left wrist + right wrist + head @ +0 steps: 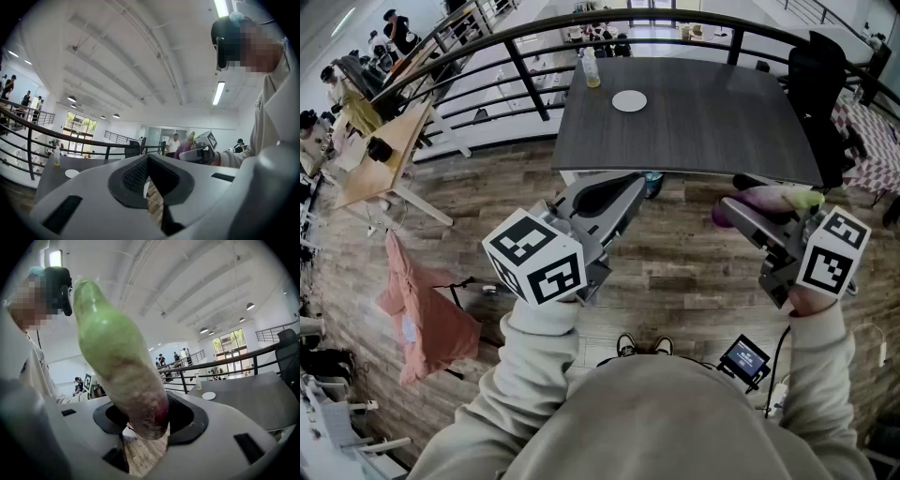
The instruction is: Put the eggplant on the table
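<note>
Overhead, the eggplant (769,199) clamped in the right tool (733,208) looks purple, close-up mostly green; left tool (634,182) closed.

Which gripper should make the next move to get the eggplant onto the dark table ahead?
Right. The right gripper holds the green-and-purple eggplant between its jaws and faces the dark grey table. The left gripper is empty, its jaws together.

Bright ceiling strips (218,93) light evenly; fisheye edges curve and darken.
</note>
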The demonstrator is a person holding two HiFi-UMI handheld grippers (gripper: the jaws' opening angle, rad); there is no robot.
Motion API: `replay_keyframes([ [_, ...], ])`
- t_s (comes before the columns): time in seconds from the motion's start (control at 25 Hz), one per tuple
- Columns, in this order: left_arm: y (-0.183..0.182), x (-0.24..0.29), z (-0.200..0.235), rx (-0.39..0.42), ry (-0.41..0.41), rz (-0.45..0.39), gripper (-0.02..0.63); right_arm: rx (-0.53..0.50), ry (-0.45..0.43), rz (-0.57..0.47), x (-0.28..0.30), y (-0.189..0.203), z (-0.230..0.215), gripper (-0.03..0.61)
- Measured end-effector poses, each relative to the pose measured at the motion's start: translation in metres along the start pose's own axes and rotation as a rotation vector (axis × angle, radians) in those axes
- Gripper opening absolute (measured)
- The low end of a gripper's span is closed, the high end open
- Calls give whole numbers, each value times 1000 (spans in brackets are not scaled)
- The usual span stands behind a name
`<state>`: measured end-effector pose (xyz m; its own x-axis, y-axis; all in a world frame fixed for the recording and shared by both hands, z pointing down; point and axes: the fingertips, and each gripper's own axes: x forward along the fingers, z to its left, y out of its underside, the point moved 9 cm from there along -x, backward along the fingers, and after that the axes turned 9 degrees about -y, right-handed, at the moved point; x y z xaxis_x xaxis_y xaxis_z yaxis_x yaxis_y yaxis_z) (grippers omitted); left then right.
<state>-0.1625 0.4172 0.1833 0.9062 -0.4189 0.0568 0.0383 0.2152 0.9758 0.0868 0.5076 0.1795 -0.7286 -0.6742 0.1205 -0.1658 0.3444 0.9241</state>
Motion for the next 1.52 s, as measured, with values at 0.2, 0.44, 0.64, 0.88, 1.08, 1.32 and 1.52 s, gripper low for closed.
replay_keyframes([
  [0.2,-4,1,-2,8,1,-7,5,-2,-4,0,1,-1,1,219],
  [0.44,-3,3,-6,10,2,-3,5,25,-23,-23,-1,-1,2,219],
  [0.64,-8,6,-7,23,7,-4,5,16,-24,-38,-6,-4,3,219],
  [0.88,-10,18,-22,52,14,-11,5,30,-40,-96,-24,-3,1,219],
  [1.08,-4,47,-54,53,5,-1,5,17,-53,-98,-64,-6,-15,219],
  [1.32,1,53,-65,61,-2,19,5,12,-74,-92,-75,-6,-21,219],
  [1.52,11,43,-33,49,-19,27,5,11,-77,-81,-46,0,-32,219],
])
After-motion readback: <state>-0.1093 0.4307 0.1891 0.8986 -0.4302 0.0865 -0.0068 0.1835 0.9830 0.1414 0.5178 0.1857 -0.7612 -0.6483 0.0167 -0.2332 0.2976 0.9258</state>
